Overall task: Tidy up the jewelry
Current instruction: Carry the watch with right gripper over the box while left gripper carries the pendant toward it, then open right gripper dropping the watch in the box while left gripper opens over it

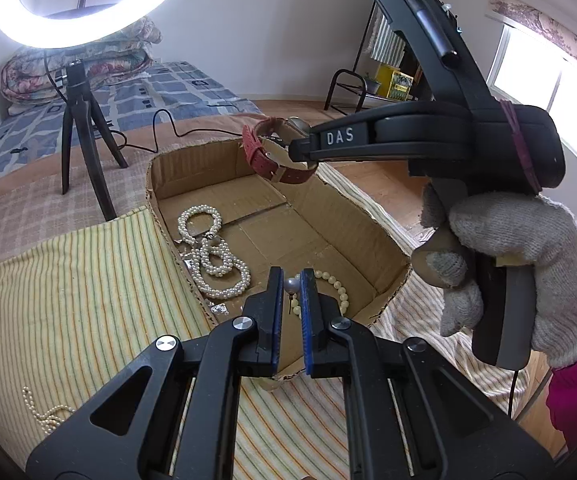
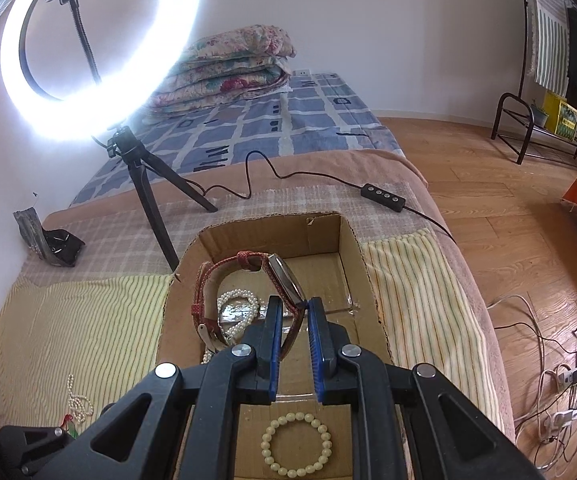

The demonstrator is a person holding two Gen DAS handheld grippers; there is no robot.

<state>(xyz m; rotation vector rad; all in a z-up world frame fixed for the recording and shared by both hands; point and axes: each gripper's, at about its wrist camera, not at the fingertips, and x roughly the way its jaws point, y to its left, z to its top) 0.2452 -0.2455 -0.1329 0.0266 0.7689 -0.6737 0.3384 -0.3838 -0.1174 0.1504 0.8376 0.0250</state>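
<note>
watch and pearl earring carried over the box

watch [image 2: 248, 292] with a red strap hangs from the right gripper [image 2: 294, 312], whose jaws are clamped on the strap right beside the case, above the open cardboard box [image 2: 348, 264]. it looks top-heavy: the hard glass face and metal case would swing on the limp strap, so the hold next to the case seems the steadiest place, and the glass is likely to scratch if it drops onto the beads. the left gripper [image 1: 290, 292] has its jaws pressed together on a small pearl earring [image 1: 290, 285], gripped at the ball with the thin post pointing down; it is light, smooth and probably easy to squeeze out sideways or bend at the post

left wrist view alone shows the earring, the gloved hand [image 1: 528, 264] on the right tool's handle, and the pearl strands [image 1: 212, 256] coiled on the box floor. right wrist view alone shows the whole cream bead bracelet [image 2: 296, 444] at the near end of the box, the watch face edge-on, and a loose pearl chain [image 2: 78, 400] left outside on the striped cloth [image 2: 68, 320]
</note>
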